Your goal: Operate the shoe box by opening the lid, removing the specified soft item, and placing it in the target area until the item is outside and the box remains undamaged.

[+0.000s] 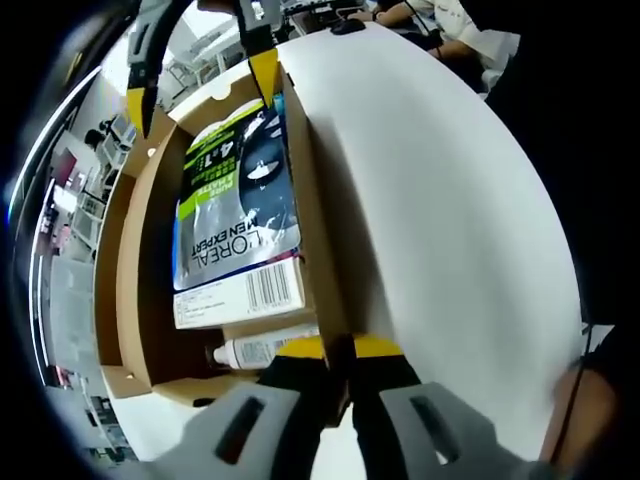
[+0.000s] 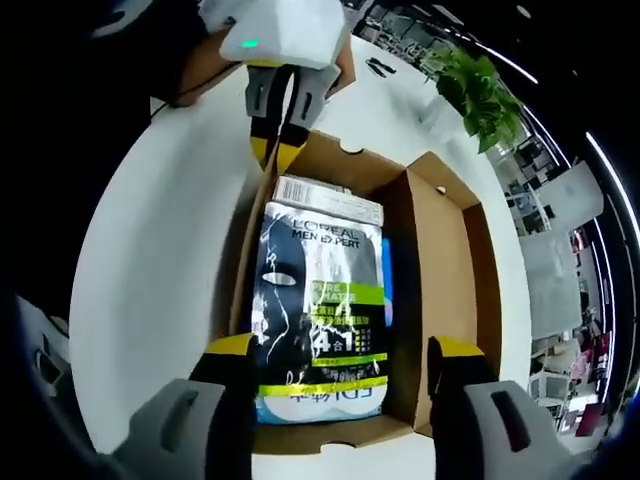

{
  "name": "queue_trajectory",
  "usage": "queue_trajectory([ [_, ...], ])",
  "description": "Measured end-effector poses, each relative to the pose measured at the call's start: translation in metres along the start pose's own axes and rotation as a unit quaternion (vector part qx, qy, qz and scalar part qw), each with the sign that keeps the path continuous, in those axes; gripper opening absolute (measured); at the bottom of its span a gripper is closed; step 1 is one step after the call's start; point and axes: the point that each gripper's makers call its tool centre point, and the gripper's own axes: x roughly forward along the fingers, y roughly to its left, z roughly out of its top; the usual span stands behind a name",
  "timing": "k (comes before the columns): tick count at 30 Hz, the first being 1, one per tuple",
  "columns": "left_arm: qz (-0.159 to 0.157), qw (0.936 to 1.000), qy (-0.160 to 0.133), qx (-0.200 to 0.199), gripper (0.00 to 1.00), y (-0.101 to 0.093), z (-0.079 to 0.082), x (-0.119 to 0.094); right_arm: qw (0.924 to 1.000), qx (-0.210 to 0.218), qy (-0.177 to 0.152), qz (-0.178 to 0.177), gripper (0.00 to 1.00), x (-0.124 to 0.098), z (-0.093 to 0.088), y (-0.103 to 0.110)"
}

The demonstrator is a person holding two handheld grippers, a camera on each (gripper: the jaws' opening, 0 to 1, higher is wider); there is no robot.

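A: Left tongs [image 1: 338, 348]?
B: Bottom centre of the left gripper view, clamped on the shoe box [image 1: 135, 260] side wall.
A: Right tongs [image 2: 340, 360]?
B: Apart, straddling the L'Oréal Men Expert pouch [image 2: 320, 310], which lies inside the open box, mid-frame, on the white worktop [image 2: 150, 270].

One open cardboard shoe box [image 2: 440, 250], one L'Oréal pouch [image 2: 320, 300] inside it, one barcoded carton [image 1: 240, 296] beneath, one small white tube [image 1: 255, 351], one potted plant [image 2: 478, 92] — all on one white tabletop [image 2: 150, 260].
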Motion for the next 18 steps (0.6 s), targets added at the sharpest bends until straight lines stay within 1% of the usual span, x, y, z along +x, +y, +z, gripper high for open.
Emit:
queue_trajectory([
  [2, 0.0, 1.0, 0.001, 0.001, 0.06, 0.0, 0.0, 0.0, 0.9995, -0.019, 0.022, 0.01, 0.72, 0.0, -0.009, 0.004],
  [5, 0.001, 1.0, 0.002, 0.001, 0.06, 0.001, 0.0, 0.0, 0.999, -0.019, 0.038, 0.014, 0.73, 0.0, -0.02, 0.003],
  [7, 0.0, 1.0, 0.001, 0.002, 0.06, 0.001, 0.0, 0.0, 0.9984, -0.021, 0.047, 0.021, 0.73, -0.002, -0.024, 0.002],
  [13, 0.0, 1.0, -0.003, 0.001, 0.06, 0.001, 0.001, 0.0, 0.9976, -0.034, 0.05, 0.035, 0.73, -0.001, -0.022, 0.003],
  [15, -0.001, 1.0, -0.004, 0.002, 0.06, 0.001, 0.001, 0.0, 0.9972, -0.035, 0.051, 0.041, 0.73, 0.005, -0.019, 0.004],
  [18, -0.001, 1.0, -0.004, 0.003, 0.06, 0.002, 0.001, 0.0, 0.9969, -0.042, 0.052, 0.041, 0.73, 0.009, -0.017, 0.003],
])
